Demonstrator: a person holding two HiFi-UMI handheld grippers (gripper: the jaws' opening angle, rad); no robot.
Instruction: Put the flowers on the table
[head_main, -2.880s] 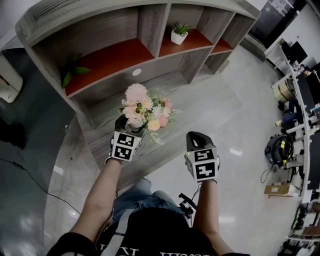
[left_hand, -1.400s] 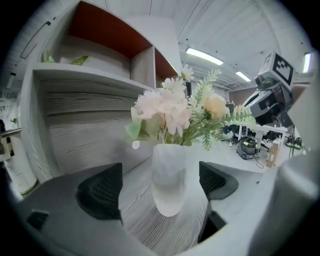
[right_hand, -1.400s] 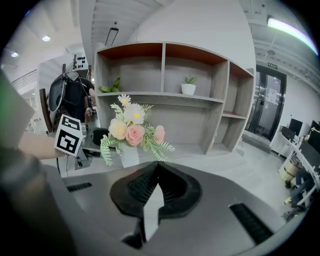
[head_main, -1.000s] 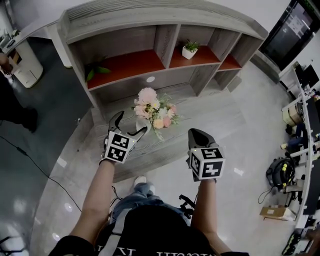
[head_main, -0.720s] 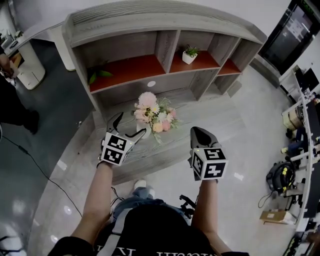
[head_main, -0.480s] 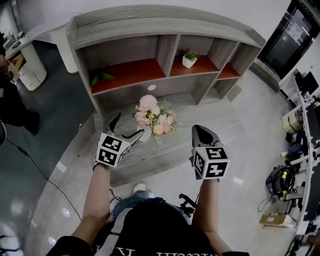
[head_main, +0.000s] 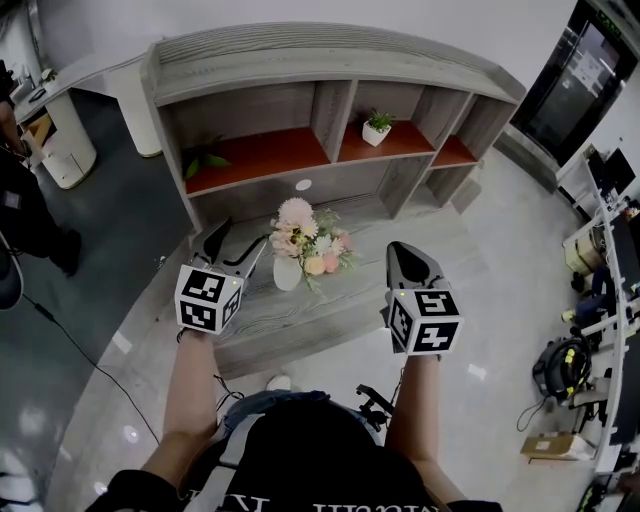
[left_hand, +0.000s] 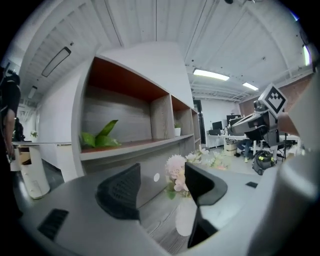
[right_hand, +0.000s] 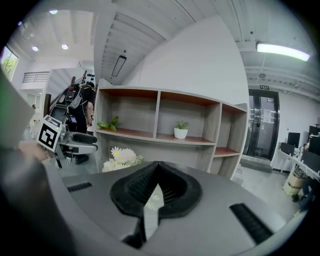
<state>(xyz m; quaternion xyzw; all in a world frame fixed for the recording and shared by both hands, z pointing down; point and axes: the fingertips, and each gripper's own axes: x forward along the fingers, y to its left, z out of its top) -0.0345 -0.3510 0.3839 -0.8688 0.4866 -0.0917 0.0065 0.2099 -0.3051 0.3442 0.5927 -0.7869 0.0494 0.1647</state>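
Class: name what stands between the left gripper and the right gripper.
A white vase of flowers, standing on the grey table; the head view shows it.

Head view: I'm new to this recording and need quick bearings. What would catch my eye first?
The pink and cream flowers in a white vase stand on the grey wooden table, in front of a shelf unit with red-brown boards. Flanking them are the left tool, its jaws apart though they have just been closing, with nothing between them, and the right tool, shut.
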